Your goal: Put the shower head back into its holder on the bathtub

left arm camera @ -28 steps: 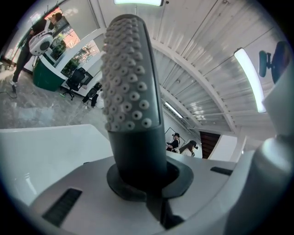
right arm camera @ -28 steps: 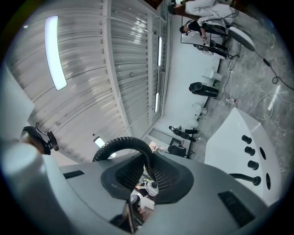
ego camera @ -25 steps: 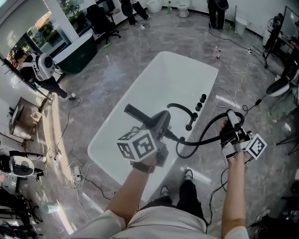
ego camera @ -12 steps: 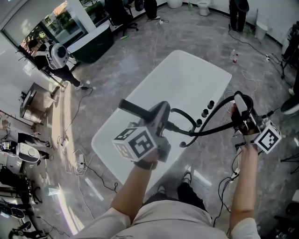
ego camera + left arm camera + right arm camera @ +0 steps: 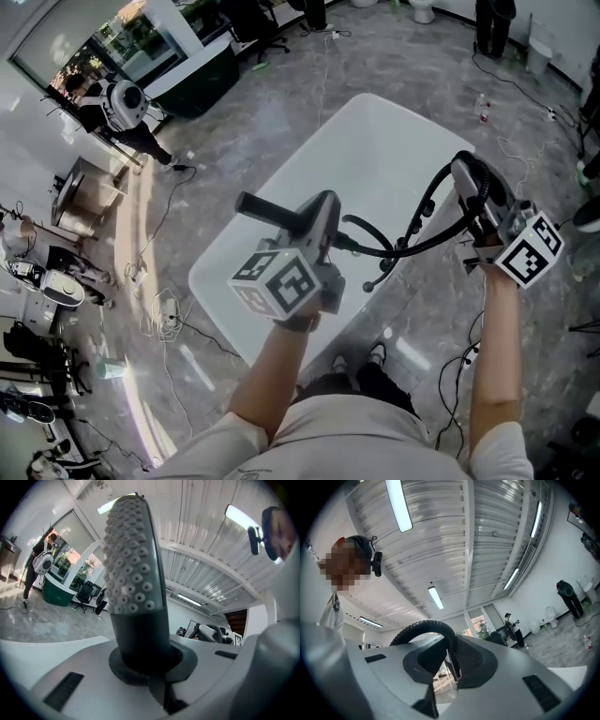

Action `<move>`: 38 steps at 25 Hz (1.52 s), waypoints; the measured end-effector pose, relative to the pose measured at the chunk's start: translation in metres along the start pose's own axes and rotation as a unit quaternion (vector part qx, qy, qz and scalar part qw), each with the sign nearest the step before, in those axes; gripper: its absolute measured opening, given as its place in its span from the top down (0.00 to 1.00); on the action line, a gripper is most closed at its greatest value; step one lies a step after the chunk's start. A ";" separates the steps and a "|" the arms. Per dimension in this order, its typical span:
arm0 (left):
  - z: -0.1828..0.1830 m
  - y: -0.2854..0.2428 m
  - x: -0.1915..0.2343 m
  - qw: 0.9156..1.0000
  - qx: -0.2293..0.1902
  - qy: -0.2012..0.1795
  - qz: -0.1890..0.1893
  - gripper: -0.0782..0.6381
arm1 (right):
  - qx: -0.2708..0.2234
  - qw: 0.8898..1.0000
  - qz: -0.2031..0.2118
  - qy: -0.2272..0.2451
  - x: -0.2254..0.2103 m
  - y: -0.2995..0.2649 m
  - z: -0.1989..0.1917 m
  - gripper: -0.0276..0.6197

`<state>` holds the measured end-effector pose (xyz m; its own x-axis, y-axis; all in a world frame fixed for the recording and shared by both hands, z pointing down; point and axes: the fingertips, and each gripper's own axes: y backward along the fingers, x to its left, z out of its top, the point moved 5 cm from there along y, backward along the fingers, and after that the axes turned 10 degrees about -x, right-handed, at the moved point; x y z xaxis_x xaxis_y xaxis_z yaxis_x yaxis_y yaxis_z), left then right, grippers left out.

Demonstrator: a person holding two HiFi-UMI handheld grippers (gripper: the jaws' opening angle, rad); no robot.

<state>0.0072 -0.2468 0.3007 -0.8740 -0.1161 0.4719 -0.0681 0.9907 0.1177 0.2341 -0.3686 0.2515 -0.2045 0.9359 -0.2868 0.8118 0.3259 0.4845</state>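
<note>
Presently in hand: the carry. The shower head (image 5: 272, 212) is held up in the air above the bathtub (image 5: 375, 141), not yet seated in its holder.
Left tool: the left tool (image 5: 319, 214) is clamped on the shower head's handle. In the left gripper view the nozzle face (image 5: 131, 569) stands straight out past the closed jaws.
Right tool: the right tool (image 5: 473, 192) is closed on the hose (image 5: 427, 239). In the right gripper view the ribbed hose is seen arching up through the notch between the jaws.
Task's thing: the shower head hangs over the bathtub's near half, its head end aimed at the bathtub's left rim. The hose trails from it across the near rim to the right tool.
Holder: it cannot be singled out. Only a dark tap spout (image 5: 375, 232) on the bathtub's near rim is made out, partly crossed by the hose.
Next move, as judged: the handle would have to be turned end-down and lowered onto the rim fittings, with slack fed by the right tool so the hose is not pulled taut.
Left arm: the left forearm (image 5: 272, 375) is reached forward over the bathtub's near rim, with the tool about level.
Right arm: the right forearm (image 5: 497, 347) is stretched out beside the bathtub's near right corner, with the tool tipped slightly upward.
</note>
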 end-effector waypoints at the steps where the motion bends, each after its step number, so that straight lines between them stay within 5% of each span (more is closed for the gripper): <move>1: 0.001 0.001 0.003 1.000 0.000 -0.007 0.006 0.87 | 0.010 1.000 0.008 0.000 0.000 -0.007 -0.009 0.85; 8: -0.011 0.014 0.033 0.999 0.007 -0.007 0.031 0.87 | 0.067 0.989 -0.021 0.127 0.000 -0.014 -0.032 0.85; 17: -0.010 0.009 0.043 0.999 0.014 -0.023 0.034 0.87 | 0.116 0.944 -0.030 0.309 0.013 -0.046 -0.058 0.85; 20: -0.012 0.018 0.055 0.998 0.014 -0.031 0.047 0.87 | 0.118 0.918 -0.025 0.377 0.018 -0.058 -0.073 0.85; 24: -0.014 0.020 0.059 0.998 0.012 -0.024 0.049 0.87 | 0.122 0.863 0.016 0.490 0.032 -0.080 -0.070 0.85; 25: -0.016 0.020 0.057 0.999 0.014 -0.024 0.046 0.87 | 0.128 0.856 0.025 0.500 0.036 -0.080 -0.072 0.85; 26: -0.018 0.021 0.056 0.999 0.016 -0.024 0.044 0.87 | 0.128 0.860 0.031 0.494 0.041 -0.079 -0.075 0.85; 30: -0.014 0.020 0.061 0.998 0.023 -0.025 0.044 0.87 | 0.125 0.910 0.021 0.394 0.048 -0.066 -0.088 0.85; 35: -0.015 0.023 0.071 0.998 0.023 -0.024 0.053 0.87 | 0.193 0.937 -0.035 0.288 0.046 -0.022 -0.093 0.85; 38: -0.013 0.024 0.072 0.998 0.021 -0.022 0.049 0.87 | 0.183 0.963 -0.089 0.176 0.046 -0.006 -0.093 0.85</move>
<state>-0.0512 -0.2320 0.3488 -0.8977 -0.0151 0.4403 0.0007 0.9994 0.0358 0.1689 -0.3145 0.3127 -0.4784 0.8781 -0.0091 0.8721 0.4763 0.1119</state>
